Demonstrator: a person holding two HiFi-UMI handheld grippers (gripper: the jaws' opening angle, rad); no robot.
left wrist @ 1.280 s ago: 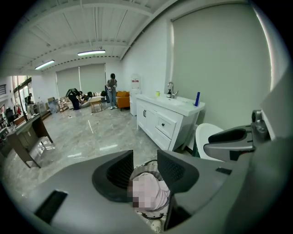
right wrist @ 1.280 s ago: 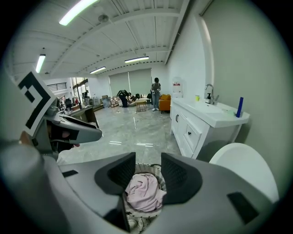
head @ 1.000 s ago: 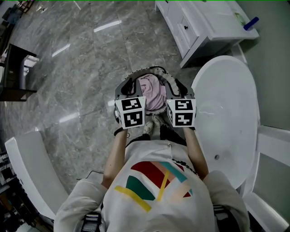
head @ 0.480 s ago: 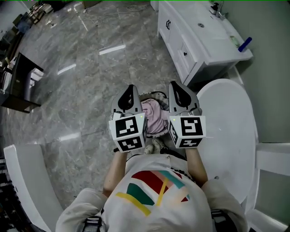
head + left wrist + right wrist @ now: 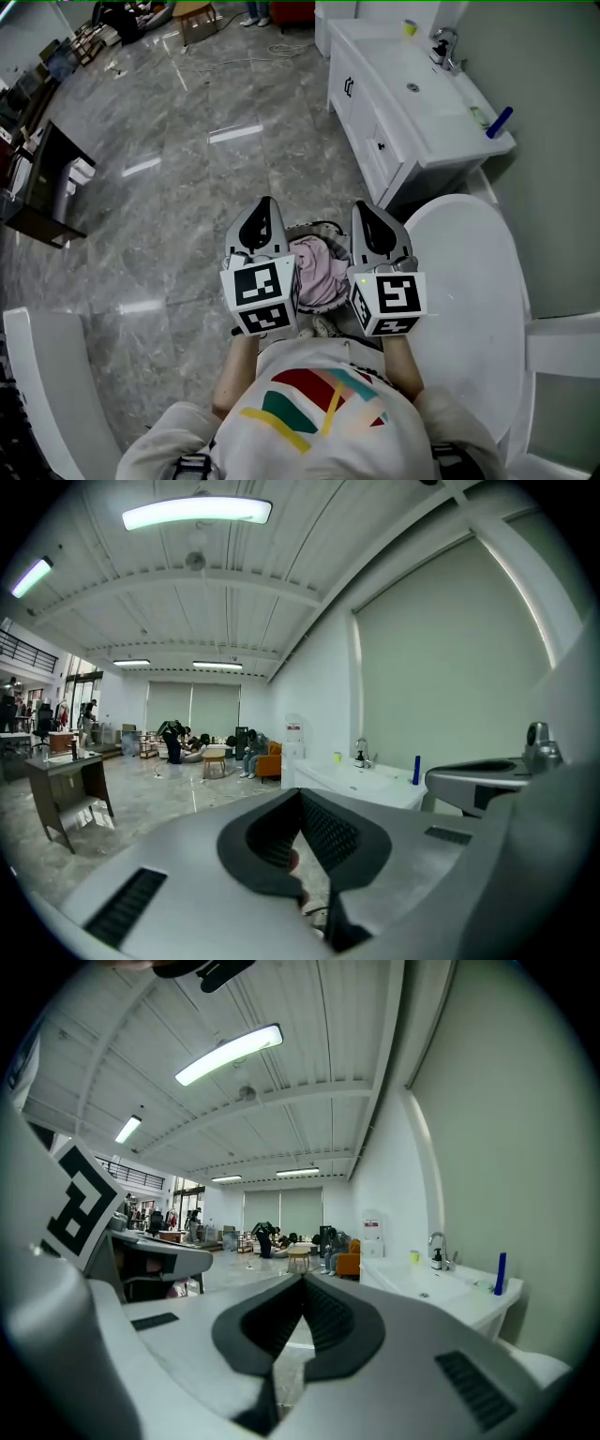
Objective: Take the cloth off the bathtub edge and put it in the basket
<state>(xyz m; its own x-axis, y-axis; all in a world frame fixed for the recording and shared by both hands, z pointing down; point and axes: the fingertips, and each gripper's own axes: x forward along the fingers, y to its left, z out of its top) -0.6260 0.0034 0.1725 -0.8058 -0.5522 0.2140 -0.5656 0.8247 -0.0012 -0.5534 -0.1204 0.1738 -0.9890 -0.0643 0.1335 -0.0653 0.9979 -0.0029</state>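
Note:
The pink cloth lies bunched inside the dark-rimmed basket on the floor, right in front of the person's feet. The white bathtub stands to the right of the basket. My left gripper is held above the basket's left side and my right gripper above its right side, both pointing forward and nearly level. In the left gripper view the jaws meet with nothing between them. The right gripper view shows the same: jaws shut and empty.
A white vanity with a sink and a blue bottle stands beyond the tub. A dark table is at the far left, a white curved fixture at the lower left. Grey marble floor stretches ahead; people sit far off.
Both grippers have risen from low over the basket and tipped up from pointing down to nearly level. The cloth stays in the basket.

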